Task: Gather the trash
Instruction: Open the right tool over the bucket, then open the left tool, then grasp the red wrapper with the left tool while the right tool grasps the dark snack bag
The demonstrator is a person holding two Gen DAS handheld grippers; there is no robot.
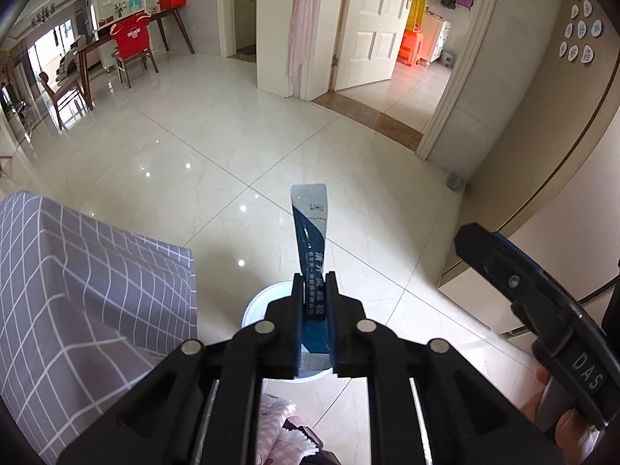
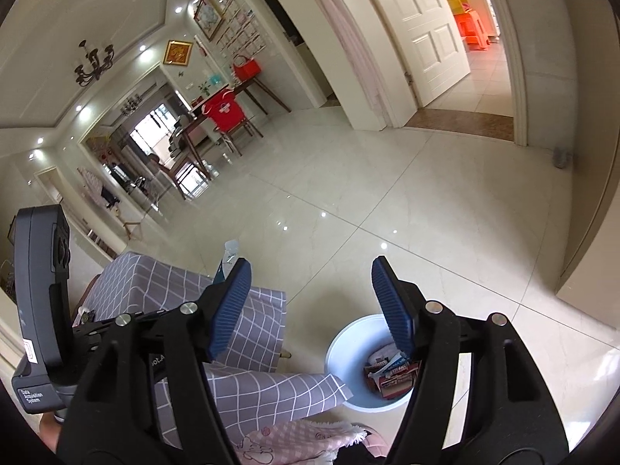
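Observation:
My left gripper [image 1: 314, 277] is shut on a long blue and silver sachet wrapper [image 1: 311, 228] that sticks up past its fingertips. Right below it on the floor stands a white round bin [image 1: 263, 302], mostly hidden by the gripper body. In the right wrist view the same bin [image 2: 348, 337] holds several crumpled wrappers [image 2: 391, 374]. My right gripper [image 2: 310, 275] hangs above and left of the bin, open, with nothing between its blue ribbed pads [image 2: 393, 306]. The wrapper's silver tip [image 2: 231, 252] peeks out behind the right gripper's left finger.
A table under a grey checked cloth [image 1: 89, 294] stands left of the bin, its cloth corner [image 2: 248, 348] hanging close to the rim. Glossy tiled floor [image 1: 271, 147] stretches ahead to open doorways and a dining table with chairs [image 1: 128, 46]. A beige cabinet [image 1: 542, 201] stands on the right.

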